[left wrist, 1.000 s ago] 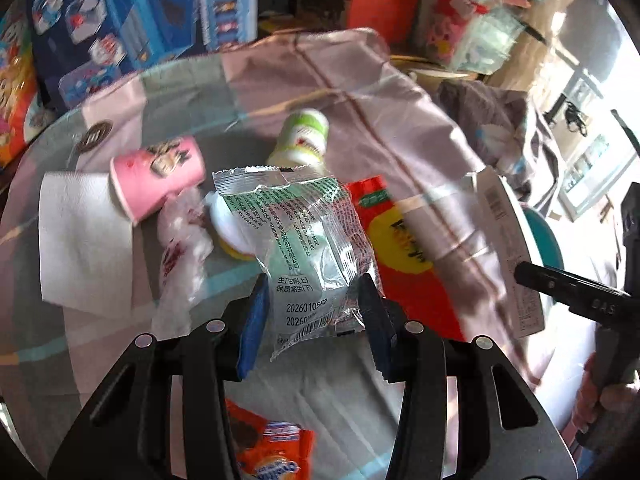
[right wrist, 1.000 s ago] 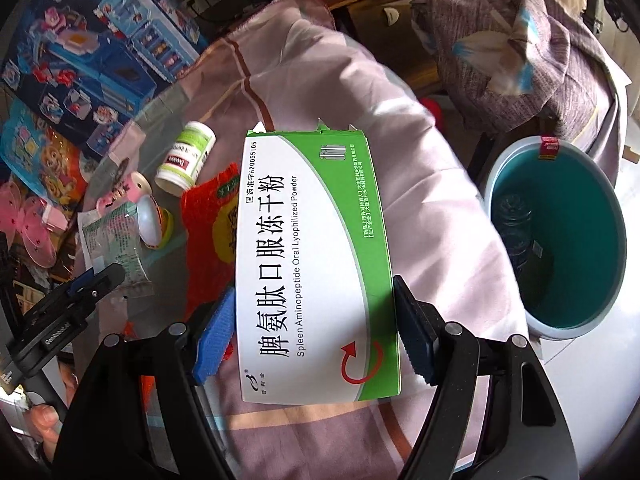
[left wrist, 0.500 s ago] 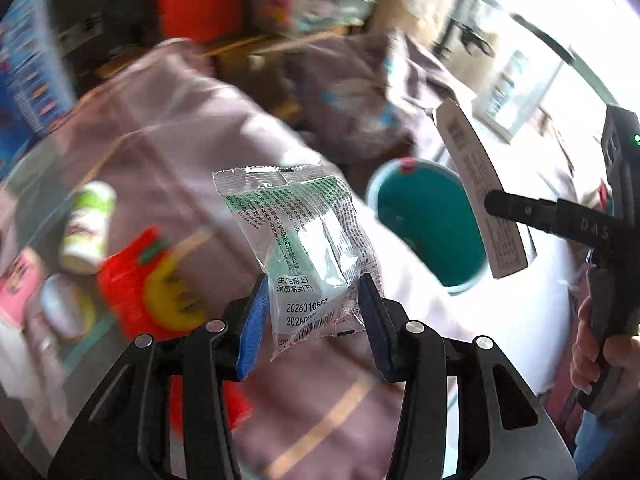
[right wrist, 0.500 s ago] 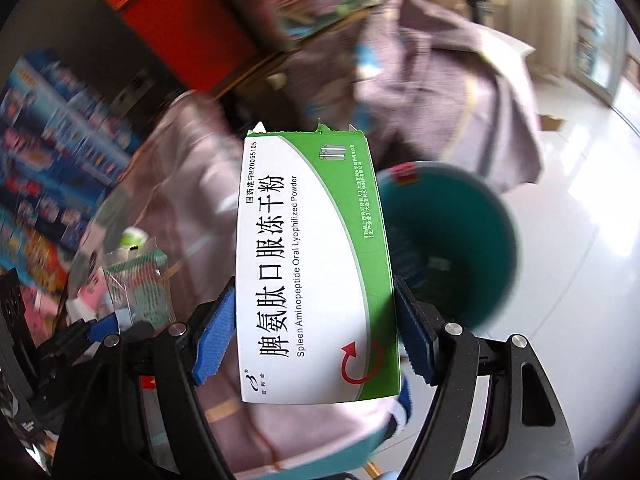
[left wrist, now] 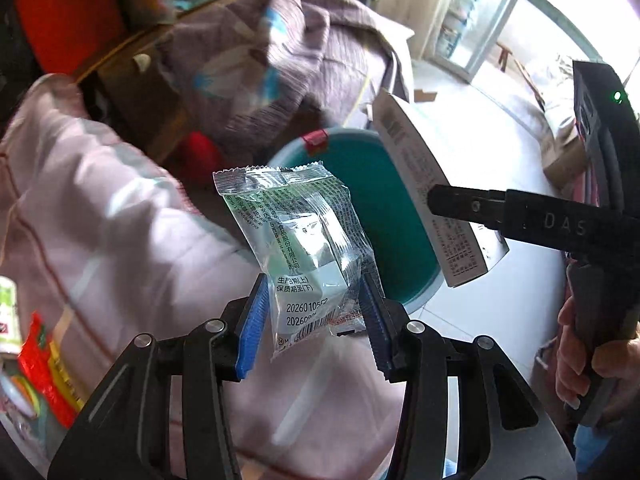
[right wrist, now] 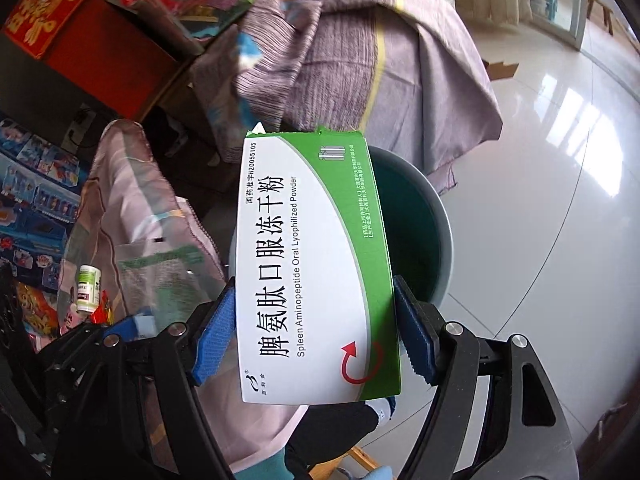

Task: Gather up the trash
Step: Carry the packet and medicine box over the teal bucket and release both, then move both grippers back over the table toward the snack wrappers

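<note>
both loads hung above the teal bin [left wrist: 400, 240]: left gripper [left wrist: 316, 320] clamped a clear wrapper [left wrist: 296, 240], right gripper [right wrist: 316, 332] pinched the upright medicine box [right wrist: 316, 264], nearer the rim.

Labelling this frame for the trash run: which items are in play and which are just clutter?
In play:
- clear crinkly plastic wrapper, in left gripper
- green-and-white cardboard medicine box, in right gripper
- round teal bin on the floor

Clutter:
- purple striped cloth
- small white green-labelled bottle
- red box
</note>
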`<action>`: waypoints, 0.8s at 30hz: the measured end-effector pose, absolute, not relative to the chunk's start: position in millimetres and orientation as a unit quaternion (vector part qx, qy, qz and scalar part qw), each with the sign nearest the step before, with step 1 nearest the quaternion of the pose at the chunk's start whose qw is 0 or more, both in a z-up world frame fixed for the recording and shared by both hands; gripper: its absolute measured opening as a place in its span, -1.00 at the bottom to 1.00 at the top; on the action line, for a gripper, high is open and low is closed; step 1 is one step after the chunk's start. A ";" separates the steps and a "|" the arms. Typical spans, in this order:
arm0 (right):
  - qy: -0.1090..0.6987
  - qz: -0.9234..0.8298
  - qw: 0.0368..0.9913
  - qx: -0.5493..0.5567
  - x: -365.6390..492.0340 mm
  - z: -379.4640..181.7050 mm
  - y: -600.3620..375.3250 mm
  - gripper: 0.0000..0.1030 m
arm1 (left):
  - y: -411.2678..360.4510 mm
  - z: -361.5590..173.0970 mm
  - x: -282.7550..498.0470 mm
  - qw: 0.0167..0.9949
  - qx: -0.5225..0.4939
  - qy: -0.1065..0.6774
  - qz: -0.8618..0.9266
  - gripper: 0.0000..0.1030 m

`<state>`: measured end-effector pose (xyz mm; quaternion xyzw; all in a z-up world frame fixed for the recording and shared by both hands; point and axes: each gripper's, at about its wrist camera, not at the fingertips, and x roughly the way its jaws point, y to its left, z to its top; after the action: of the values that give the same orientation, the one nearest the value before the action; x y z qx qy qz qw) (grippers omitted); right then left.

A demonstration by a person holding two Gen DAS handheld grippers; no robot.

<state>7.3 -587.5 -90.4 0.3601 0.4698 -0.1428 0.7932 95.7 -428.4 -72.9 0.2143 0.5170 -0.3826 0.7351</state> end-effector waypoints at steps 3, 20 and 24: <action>0.467 -0.148 0.785 0.379 10.1 -96.7 -596.5 0.47 | -442.2 -87.1 101.2 0.725 0.223 0.529 -0.381 0.10; 0.477 -0.181 0.783 0.357 5.0 -92.1 -596.8 0.57 | -428.1 -87.7 103.2 0.730 0.195 0.541 -0.370 0.52; 0.475 -0.179 0.789 0.346 3.3 -80.0 -584.5 0.57 | -412.4 -77.4 100.3 0.738 0.178 0.537 -0.368 0.53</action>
<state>3.4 -584.5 -80.0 0.3459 0.4751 -0.1786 0.7891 100.3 -412.4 -77.4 0.1785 0.5372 -0.3677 0.7378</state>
